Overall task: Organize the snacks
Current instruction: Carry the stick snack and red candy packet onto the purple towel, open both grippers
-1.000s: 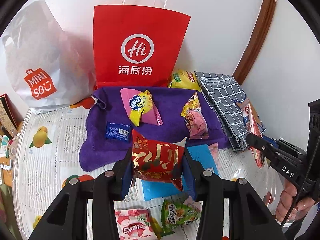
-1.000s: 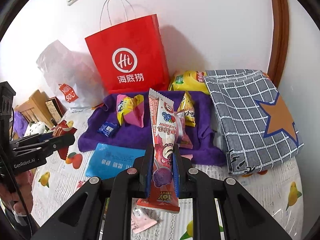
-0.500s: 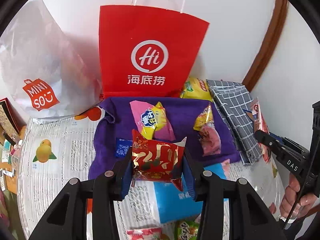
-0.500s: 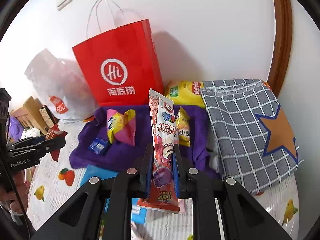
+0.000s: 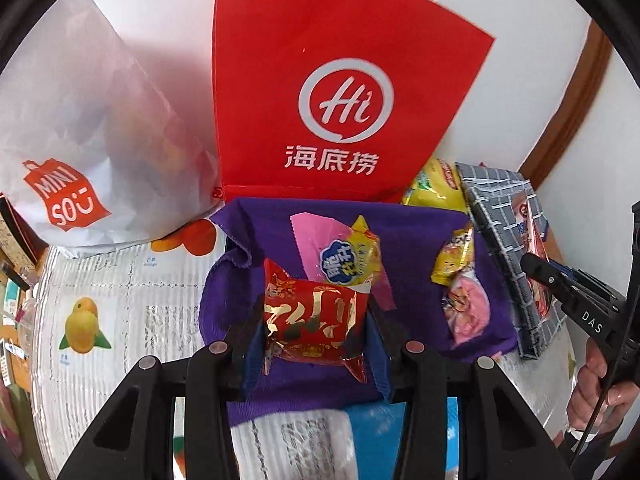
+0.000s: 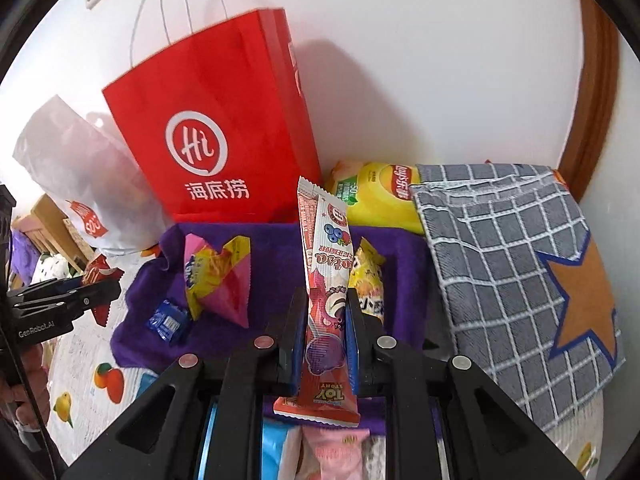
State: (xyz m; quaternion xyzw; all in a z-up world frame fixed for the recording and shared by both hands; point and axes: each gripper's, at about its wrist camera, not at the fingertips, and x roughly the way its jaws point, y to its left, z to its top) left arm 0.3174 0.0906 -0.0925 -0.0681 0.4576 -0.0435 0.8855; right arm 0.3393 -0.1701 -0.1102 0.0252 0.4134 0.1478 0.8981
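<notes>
**Two packets in hand, both hanging over the purple cloth**

I am holding a snack in each tool. My left gripper (image 5: 316,330) is clamped across the red-and-gold packet (image 5: 314,322), pads pressing its two side edges; the packet is hanging above the near half of the purple cloth (image 5: 408,236). My right gripper (image 6: 326,334) is pinched fully down on the long pink stick packet (image 6: 326,280), gripping its lower third, so the upper length is standing free over the cloth's near edge.

Handling notes: both are looking light, with thin glossy film that is crinkling and probably slippery. The red packet is puffed and soft, so I am judging a hold across the pillow body safer than on a sealed corner. The stick is narrow and may flop; a hold nearer its middle would steady it.

On the cloth, the pink-and-yellow packet (image 5: 340,256) is lying beyond the red one, and the small blue packet (image 6: 168,320) is sitting at the cloth's left side. Whether the stick's contents are brittle I cannot tell.
</notes>
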